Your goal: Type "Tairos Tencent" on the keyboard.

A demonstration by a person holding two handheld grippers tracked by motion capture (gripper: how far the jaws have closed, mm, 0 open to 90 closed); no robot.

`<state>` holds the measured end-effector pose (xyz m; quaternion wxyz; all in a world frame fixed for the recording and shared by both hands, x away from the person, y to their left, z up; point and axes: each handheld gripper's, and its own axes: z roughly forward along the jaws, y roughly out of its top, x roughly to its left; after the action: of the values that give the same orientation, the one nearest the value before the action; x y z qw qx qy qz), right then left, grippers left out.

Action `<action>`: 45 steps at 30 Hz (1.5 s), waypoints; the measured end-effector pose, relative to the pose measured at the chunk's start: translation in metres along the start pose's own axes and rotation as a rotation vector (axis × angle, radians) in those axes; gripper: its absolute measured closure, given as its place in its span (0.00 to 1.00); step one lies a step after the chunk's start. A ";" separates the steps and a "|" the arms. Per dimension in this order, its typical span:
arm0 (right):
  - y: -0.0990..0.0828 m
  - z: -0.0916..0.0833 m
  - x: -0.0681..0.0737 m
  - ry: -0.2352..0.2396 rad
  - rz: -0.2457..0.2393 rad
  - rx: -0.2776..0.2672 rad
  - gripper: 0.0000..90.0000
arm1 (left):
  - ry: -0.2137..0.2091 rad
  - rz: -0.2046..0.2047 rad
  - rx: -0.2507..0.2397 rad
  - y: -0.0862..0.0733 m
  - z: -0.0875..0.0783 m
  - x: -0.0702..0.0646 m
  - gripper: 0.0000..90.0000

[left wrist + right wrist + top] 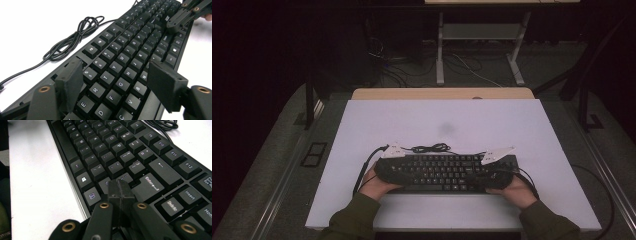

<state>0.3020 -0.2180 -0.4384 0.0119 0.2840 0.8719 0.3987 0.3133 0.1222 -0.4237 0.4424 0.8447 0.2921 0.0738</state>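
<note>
A black keyboard (447,172) lies across the near part of the white table (442,120), its cable (432,148) coiled just behind it. My left gripper (404,170) is over the keyboard's left end. In the left gripper view its jaws stand open (117,82) over the letter keys (120,83), one by the far rim and one by the near rim, and I see no pressing contact. My right gripper (486,172) is at the keyboard's right end. Its jaws are shut (120,192) with nothing between them, tips just above the keys beside Enter (150,183). The right gripper (175,22) also shows far off in the left gripper view.
The coiled cable (72,40) rests on bare white table behind the keyboard. A wooden desk edge (442,93) borders the table at the back. Beyond it, loose cables and another desk's legs (440,55) are on the dark floor. Both forearms rest near the front edge.
</note>
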 end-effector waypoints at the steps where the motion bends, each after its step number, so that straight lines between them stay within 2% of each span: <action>1: 0.000 0.000 0.000 0.000 0.003 -0.001 1.00 | -0.002 -0.006 -0.003 0.001 0.000 0.000 0.33; 4: 0.000 0.000 0.000 0.001 0.004 0.000 1.00 | -0.008 -0.011 -0.005 0.002 0.001 0.001 0.40; 7: 0.000 0.000 0.000 0.001 0.007 -0.002 1.00 | -0.015 -0.008 -0.005 0.003 0.001 0.003 0.51; 14: 0.000 0.000 0.000 -0.003 0.005 -0.002 1.00 | -0.008 -0.006 0.005 0.007 0.004 0.005 0.87; 17: 0.000 0.001 0.000 -0.003 0.003 -0.002 1.00 | 0.001 -0.009 0.012 0.007 0.007 0.006 0.99; 23: 0.001 0.001 0.000 -0.003 -0.002 0.001 1.00 | 0.002 -0.012 0.037 0.008 0.012 0.007 0.99; 29: 0.001 0.001 0.000 -0.007 -0.003 0.001 1.00 | -0.001 0.012 0.092 0.006 0.018 0.008 0.99; 33: 0.001 0.001 0.000 -0.005 -0.001 0.000 1.00 | -0.006 0.004 0.096 0.006 0.020 0.007 0.99; 35: 0.001 0.001 0.000 -0.007 -0.004 0.000 1.00 | -0.001 0.016 0.112 0.004 0.022 0.007 0.99; 40: 0.001 0.001 0.000 -0.006 -0.001 0.001 1.00 | -0.016 -0.009 0.098 0.003 0.020 0.010 0.99; 45: 0.001 0.001 0.000 -0.005 0.000 0.000 1.00 | -0.013 -0.012 0.064 0.005 0.015 0.009 0.99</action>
<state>0.3025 -0.2174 -0.4384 0.0140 0.2848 0.8720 0.3979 0.3291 0.1144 -0.4297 0.4176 0.8571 0.2962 0.0562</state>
